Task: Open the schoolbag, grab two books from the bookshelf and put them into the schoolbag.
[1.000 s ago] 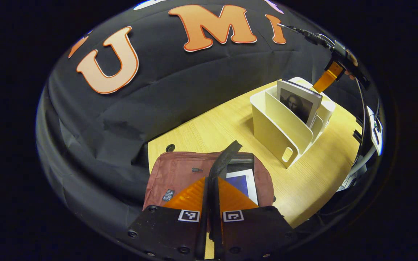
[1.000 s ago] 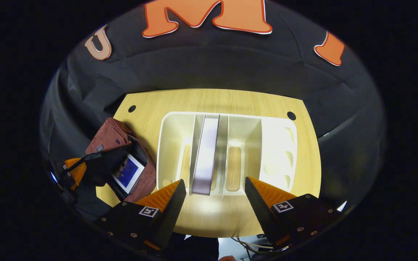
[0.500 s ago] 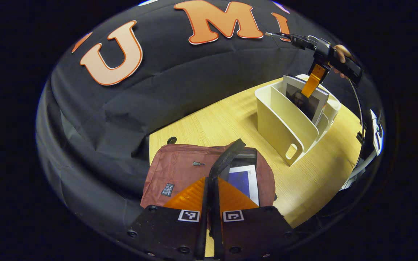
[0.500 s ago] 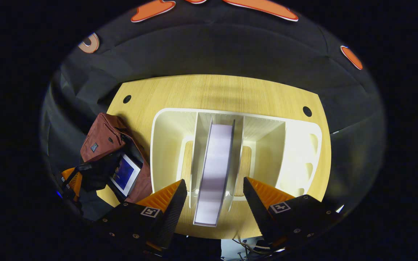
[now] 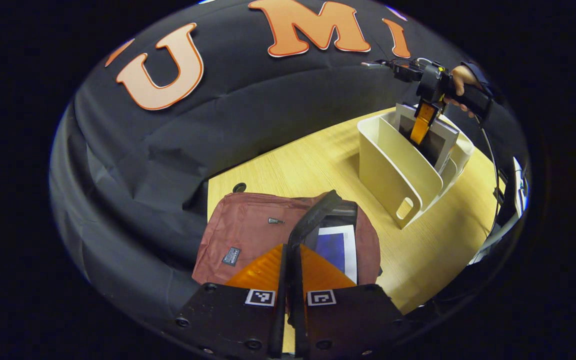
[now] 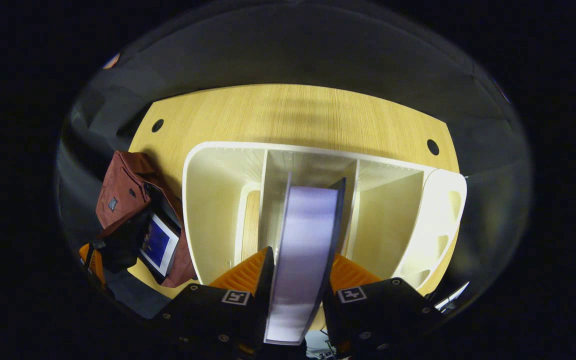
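No legible text, brand or number is found on any object. A small dark label (image 5: 231,256) is sewn on the red schoolbag (image 5: 248,235), but its print is too small to be read. Square black-and-white coded markers (image 5: 260,297) are carried on the left gripper (image 5: 292,260) and on the right gripper (image 6: 295,280); no letters are borne by them.

Staged recording booth, not a real home or office. Black cloth wall (image 5: 228,125) hangs wrinkled behind a light wood desk (image 6: 288,115), well ahead of the fingers, w/ two round cable holes in the top. Props only: cream desk organiser (image 6: 218,200) w/ dividers, just ahead of the fingers in right gripper view; red-brown bag (image 5: 248,235) right at the fingertips in left gripper view.
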Tool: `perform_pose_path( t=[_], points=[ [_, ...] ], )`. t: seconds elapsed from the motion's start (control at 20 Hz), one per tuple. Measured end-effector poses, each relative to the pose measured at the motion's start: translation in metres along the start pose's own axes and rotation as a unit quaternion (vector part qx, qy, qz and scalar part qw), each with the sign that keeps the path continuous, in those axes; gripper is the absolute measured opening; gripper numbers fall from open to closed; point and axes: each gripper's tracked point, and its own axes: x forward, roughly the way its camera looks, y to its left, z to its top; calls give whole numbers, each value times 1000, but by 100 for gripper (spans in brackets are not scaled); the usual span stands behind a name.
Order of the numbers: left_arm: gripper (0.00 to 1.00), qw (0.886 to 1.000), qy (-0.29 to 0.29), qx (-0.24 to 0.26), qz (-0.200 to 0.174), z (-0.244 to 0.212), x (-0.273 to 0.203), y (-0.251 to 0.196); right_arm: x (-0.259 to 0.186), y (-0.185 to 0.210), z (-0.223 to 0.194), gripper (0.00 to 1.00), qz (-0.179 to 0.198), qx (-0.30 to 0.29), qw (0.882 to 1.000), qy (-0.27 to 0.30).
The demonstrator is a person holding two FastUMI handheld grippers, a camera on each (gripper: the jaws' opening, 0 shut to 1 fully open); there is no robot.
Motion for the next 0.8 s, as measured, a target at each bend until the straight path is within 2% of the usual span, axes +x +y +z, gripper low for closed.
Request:
perform_pose_path(
  t=[0.05, 0.15, 0.2, 0.45, 0.7, 0.75, 0.8],
  points=[
    [9, 1000, -1, -1, -1, 0, 1, 0, 2, 0, 2, 55, -1, 5, 1000, 2],
    [9, 1000, -3, -3, -4, -2, 0, -2, -3, -5, 1, 34, -7, 11, 1000, 4],
    [9, 1000, -5, -4, -5, -2, 1, -2, -8, -6, 0, 40, -7, 6, 1000, 5],
    [9, 1000, -12, -1, -13, -1, 2, -3, -48, -7, -1, 40, -8, -4, 1000, -15],
    [9, 1000, -19, 12, -15, 3, -2, 0, -109, 2, 4, 40, 9, -4, 998, -66],
    [14, 1000, -21, 14, -16, 4, -3, 2, -120, 2, 3, 40, 10, -6, 997, -75],
    [9, 1000, -20, 16, -17, 4, -4, 3, -133, 2, 2, 40, 11, -7, 996, -85]
  ],
)
